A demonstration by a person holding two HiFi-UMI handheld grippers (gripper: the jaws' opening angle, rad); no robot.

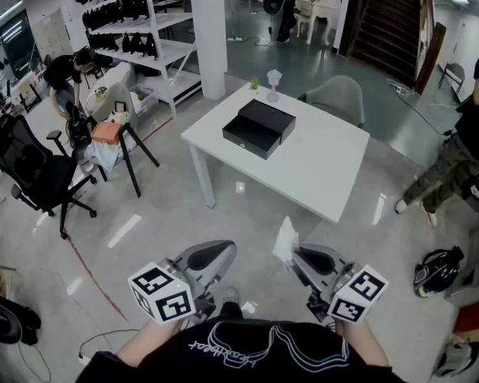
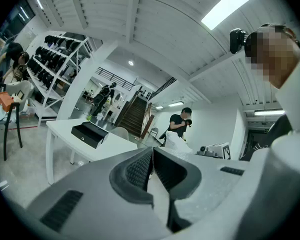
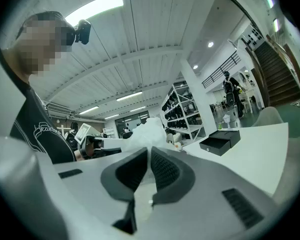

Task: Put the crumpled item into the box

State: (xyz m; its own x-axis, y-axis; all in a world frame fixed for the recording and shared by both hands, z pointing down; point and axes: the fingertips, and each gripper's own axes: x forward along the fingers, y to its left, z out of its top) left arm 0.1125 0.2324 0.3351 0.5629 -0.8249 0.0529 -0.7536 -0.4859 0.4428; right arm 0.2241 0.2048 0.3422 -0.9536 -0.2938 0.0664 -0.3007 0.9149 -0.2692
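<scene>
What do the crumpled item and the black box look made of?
Crumpled item: a thin white sheet with sharp creases, probably paper or tissue, possibly plastic film. Box: matte black and rigid with crisp straight edges; whether cardboard, wood or metal cannot be told.

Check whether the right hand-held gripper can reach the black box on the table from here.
Probably not yet. The right hand-held gripper, shut on the crumpled paper, is well short of the box, with floor between. Nothing blocks the way; stepping up to the table should do.
</scene>
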